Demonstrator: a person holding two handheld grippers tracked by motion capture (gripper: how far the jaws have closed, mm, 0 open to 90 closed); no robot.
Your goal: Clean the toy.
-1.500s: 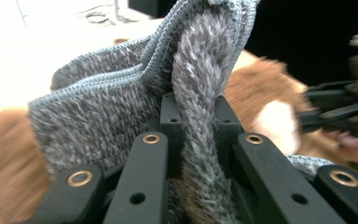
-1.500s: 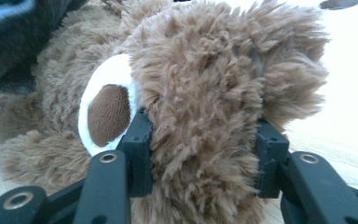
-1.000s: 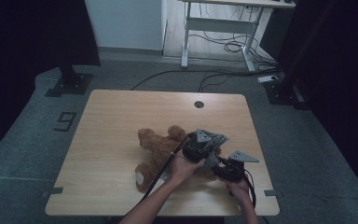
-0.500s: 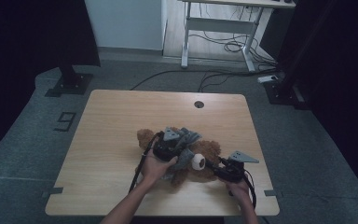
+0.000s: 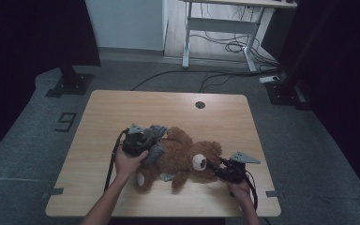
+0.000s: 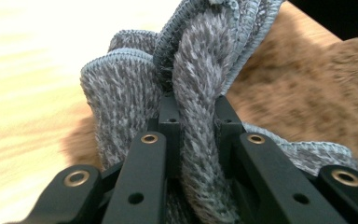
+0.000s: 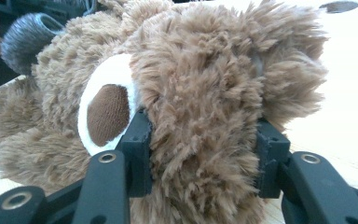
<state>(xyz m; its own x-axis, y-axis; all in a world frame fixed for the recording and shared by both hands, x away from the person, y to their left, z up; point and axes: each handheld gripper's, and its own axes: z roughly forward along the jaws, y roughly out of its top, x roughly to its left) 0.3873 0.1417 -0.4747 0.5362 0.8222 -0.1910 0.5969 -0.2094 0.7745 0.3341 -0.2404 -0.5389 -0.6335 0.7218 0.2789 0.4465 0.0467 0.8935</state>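
Bear: a brown plush bear (image 5: 183, 157) lies on its back at the lower middle of the high view, on the table (image 5: 122, 108), head toward the right.
Garment: a grey knit garment (image 5: 155, 140), seemingly a small sweater, sits bunched at the bear's upper left, partly over its body.
Left gripper: the left gripper (image 5: 143, 140), left of centre in the high view, is clamped on a fold of the garment; in the left gripper view the knit (image 6: 196, 93) runs up between the nearly closed jaws.
Right gripper: the right gripper (image 5: 215, 168), at lower right, pinches the bear's head; in the right gripper view the fur (image 7: 200, 121) bulges between its jaws beside the white muzzle (image 7: 105, 105).
Doing it well: probably pulling the garment off or along the body. Keep the head pinned, draw the knit along the torso rather than upward, and watch that it does not snag on an arm.
Change: a second ago the left gripper was close beside the right one; it has since travelled leftward across the bear, taking the garment with it. The right gripper has kept its place.
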